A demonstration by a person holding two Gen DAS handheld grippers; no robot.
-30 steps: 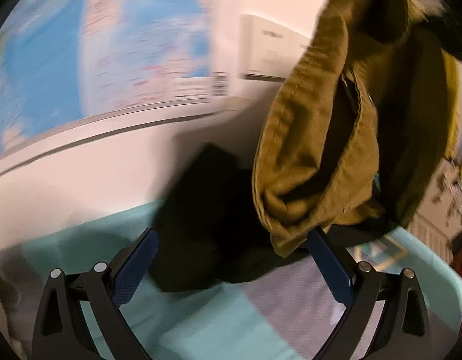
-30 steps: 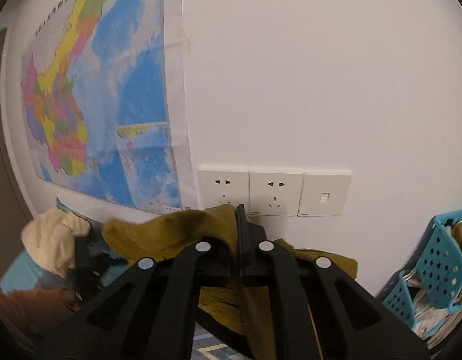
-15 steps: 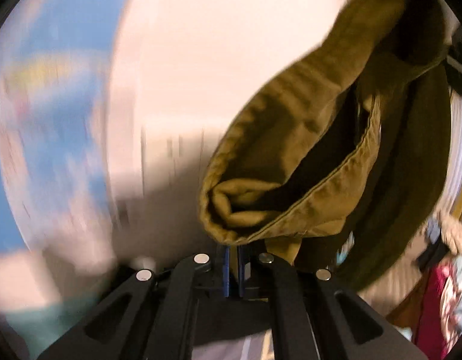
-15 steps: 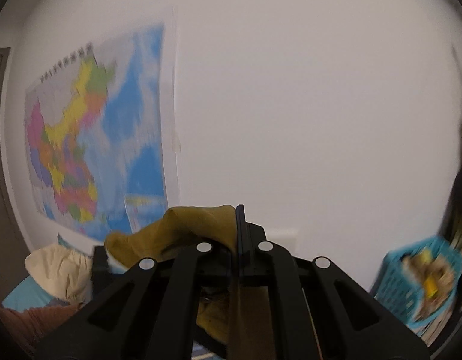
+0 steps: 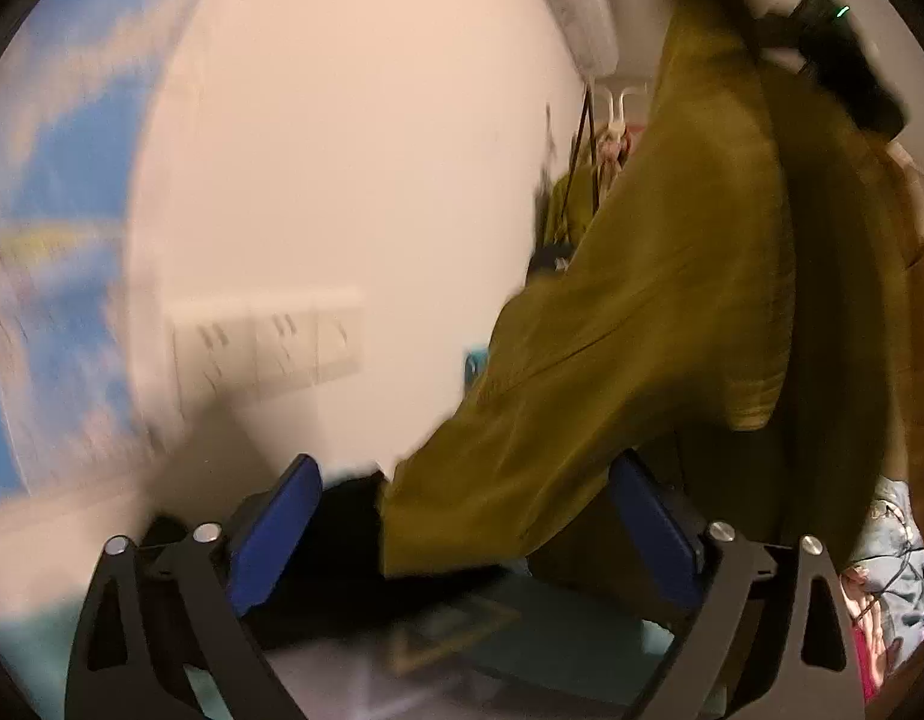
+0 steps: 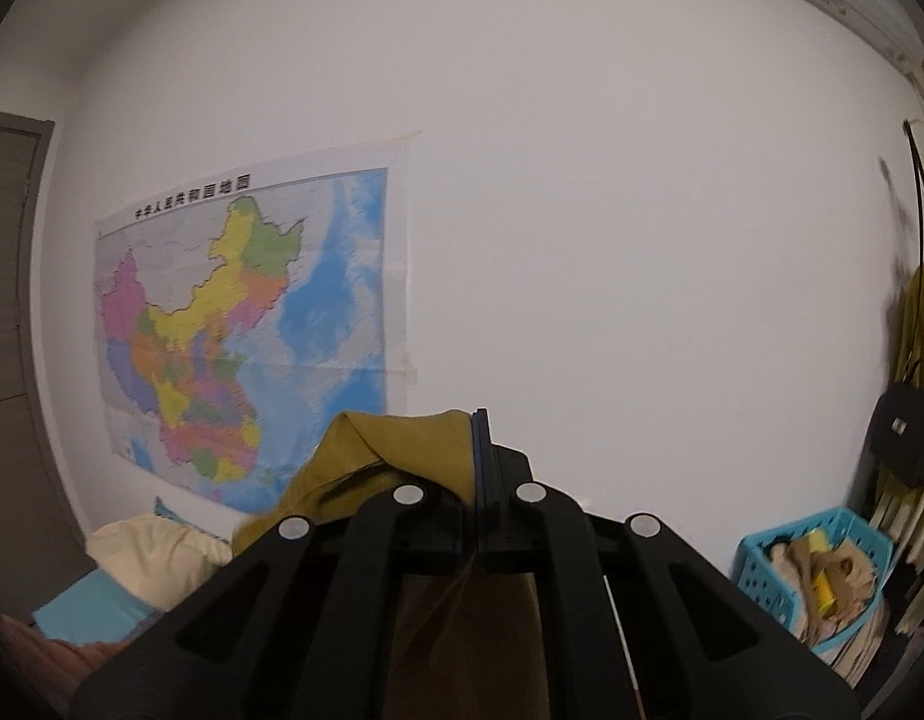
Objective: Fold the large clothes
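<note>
Right tool (image 6: 480, 450) level, clamped on olive garment (image 6: 366, 450), left tool (image 5: 462, 534) opening (cloth hanging between, unpinched)

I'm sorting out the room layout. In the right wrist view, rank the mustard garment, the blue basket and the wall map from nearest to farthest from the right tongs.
1. Mustard garment: clamped in the shut right tongs.
2. Blue basket: lower right, on the floor side.
3. Wall map: left, on the far wall.

Motion blurs the wall map (image 5: 48, 192) and sockets (image 5: 270, 348) in the left view.
</note>
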